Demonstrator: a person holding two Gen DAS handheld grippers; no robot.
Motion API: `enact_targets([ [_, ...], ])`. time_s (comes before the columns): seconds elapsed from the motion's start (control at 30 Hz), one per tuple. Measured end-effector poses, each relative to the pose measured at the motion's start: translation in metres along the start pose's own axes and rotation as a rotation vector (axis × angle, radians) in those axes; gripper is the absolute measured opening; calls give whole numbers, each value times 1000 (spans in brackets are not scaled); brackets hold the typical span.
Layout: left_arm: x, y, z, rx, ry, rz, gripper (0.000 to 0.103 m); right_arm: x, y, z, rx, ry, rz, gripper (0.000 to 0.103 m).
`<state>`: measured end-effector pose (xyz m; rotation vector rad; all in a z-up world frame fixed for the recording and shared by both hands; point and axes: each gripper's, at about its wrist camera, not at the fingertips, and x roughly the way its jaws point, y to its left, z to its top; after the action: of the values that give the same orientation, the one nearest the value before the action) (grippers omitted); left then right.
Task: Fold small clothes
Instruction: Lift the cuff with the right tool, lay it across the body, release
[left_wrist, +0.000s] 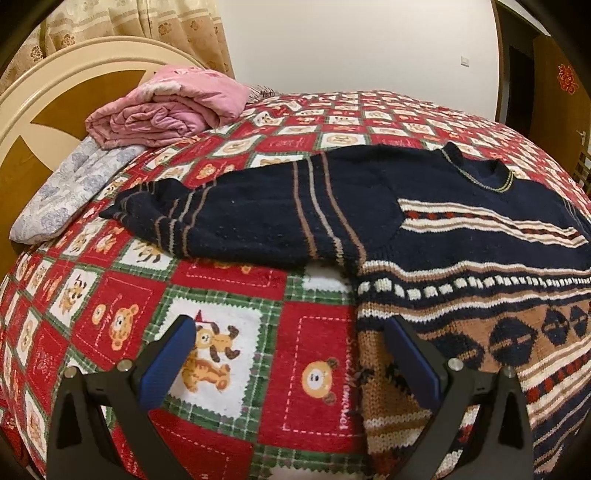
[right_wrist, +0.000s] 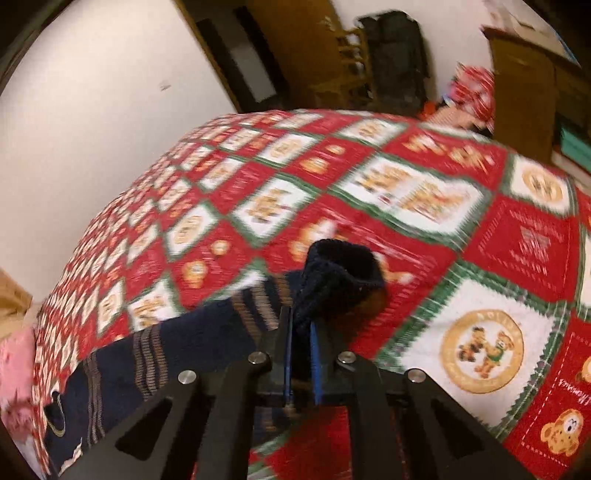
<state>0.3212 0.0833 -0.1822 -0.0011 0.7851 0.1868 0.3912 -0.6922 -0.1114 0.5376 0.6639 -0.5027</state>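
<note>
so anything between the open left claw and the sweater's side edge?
Nothing visible. The left claw hangs open over bare bedspread, and its right finger already overlaps the sweater edge.

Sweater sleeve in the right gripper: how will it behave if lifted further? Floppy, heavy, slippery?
Likely floppy: the sleeve cuff already droops and bunches over the right gripper. Probably weighty for its size, since the sweater is a thick, chunky knit, so the body may drag along the bedspread. Slip looks unlikely; coarse yarn between closed padded fingers should hold.
</note>
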Motion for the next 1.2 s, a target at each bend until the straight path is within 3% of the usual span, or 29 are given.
enact_targets([
  [0.27, -5, 10, -1, -50, -21, -48, 103, -42, 113, -9, -226, -35, 128, 7],
  [0.53, -16, 15, 4, -53, -36, -99, 103, -72, 239, -54, -442, -28, 246, 7],
  [0.9, -33, 25, 28, -10, -92, -123, 103, -78, 378, -173, -705, 75, 389, 7],
  [1.2, -36, 9, 33, 27, -100, -161, 103, -55, 416, -255, -858, 154, 377, 7],
])
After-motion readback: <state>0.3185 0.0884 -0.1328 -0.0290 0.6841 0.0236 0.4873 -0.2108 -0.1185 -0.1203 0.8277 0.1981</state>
